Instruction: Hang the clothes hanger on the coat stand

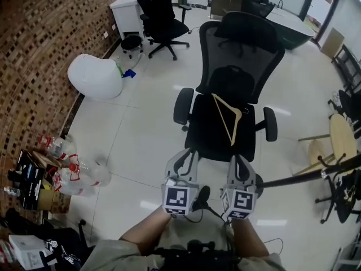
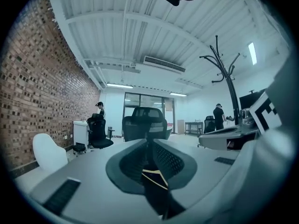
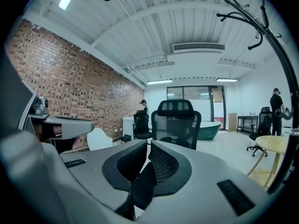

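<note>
A black office chair [image 1: 207, 130] stands straight ahead of the person, its seat facing them. The coat stand [image 1: 316, 174] rises off to the person's right, its dark pole crossing the head view just beyond the right gripper. The wooden clothes hanger [image 1: 224, 120] lies flat on the chair seat, not yet lifted. Its long side runs roughly away from the person, tilted a little leftward at the far end. Its near end reaches the front part of the seat. Where its hook points is hard to make out.

The left gripper [image 1: 183, 158] and right gripper [image 1: 237, 164] are side by side just short of the seat's front edge, both pointing level at the chair. Each has its jaws pressed together with nothing between them (the pale wood glimpsed under the left one's tips is the hanger lying beyond, not held). The hanger's near end lies closer to the right gripper, so in my judgement that hand has the shorter reach, forward and slightly inward, and its jaws must open first
</note>
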`<state>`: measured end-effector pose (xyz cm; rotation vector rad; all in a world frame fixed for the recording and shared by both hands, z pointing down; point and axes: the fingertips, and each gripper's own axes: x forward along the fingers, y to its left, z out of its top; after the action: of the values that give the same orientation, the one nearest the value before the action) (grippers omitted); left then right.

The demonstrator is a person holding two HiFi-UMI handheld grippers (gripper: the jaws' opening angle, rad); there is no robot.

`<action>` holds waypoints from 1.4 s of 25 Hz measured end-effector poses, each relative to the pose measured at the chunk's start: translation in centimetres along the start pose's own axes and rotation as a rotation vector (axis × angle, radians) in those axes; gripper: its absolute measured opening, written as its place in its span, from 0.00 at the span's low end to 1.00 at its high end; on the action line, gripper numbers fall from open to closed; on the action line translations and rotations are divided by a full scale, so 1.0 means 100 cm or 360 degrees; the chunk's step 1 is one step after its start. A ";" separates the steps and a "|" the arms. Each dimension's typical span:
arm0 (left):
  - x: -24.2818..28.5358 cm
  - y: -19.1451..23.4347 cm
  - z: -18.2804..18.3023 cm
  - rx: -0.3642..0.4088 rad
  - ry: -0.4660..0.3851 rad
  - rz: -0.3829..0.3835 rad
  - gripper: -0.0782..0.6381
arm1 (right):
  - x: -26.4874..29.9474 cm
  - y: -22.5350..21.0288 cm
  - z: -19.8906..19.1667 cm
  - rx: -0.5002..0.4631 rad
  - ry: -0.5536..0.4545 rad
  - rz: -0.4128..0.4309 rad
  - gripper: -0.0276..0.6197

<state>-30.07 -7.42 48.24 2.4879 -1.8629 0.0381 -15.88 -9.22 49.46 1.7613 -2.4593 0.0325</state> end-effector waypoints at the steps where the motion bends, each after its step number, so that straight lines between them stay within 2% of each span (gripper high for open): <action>1: 0.022 0.002 0.001 0.0019 0.0023 0.0003 0.18 | 0.020 -0.012 0.000 0.0017 0.0000 0.0001 0.06; 6: 0.143 0.000 -0.007 0.0110 0.0106 0.0029 0.18 | 0.122 -0.094 -0.013 0.0090 0.0023 -0.0023 0.06; 11: 0.240 0.003 -0.018 0.0082 0.0176 0.0019 0.18 | 0.205 -0.156 -0.024 0.0105 0.0101 -0.0078 0.10; 15: 0.307 0.034 -0.022 0.0059 0.0190 -0.0034 0.20 | 0.271 -0.169 -0.029 0.0095 0.0178 -0.0130 0.13; 20: 0.373 0.058 -0.048 0.0046 0.0264 -0.0204 0.21 | 0.327 -0.177 -0.050 0.0072 0.0299 -0.0255 0.13; 24: 0.426 0.078 -0.063 0.0062 0.0333 -0.0320 0.26 | 0.374 -0.187 -0.066 0.0039 0.0396 -0.0320 0.17; 28: 0.478 0.083 -0.097 0.0086 0.0491 -0.0311 0.25 | 0.421 -0.209 -0.107 0.0015 0.0592 -0.0322 0.20; 31: 0.524 0.079 -0.118 0.0133 0.0544 -0.0268 0.20 | 0.460 -0.239 -0.149 0.0070 0.0730 -0.0350 0.20; 34: 0.572 0.082 -0.151 0.0104 0.0626 -0.0212 0.19 | 0.506 -0.267 -0.207 0.0141 0.0912 -0.0355 0.21; 35: 0.591 0.081 -0.166 0.0093 0.0654 -0.0198 0.19 | 0.524 -0.280 -0.230 0.0168 0.0974 -0.0350 0.24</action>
<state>-21.18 -65.72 67.30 2.3916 -1.5584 0.5604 -4.20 -65.74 76.46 1.7180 -1.8520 0.5946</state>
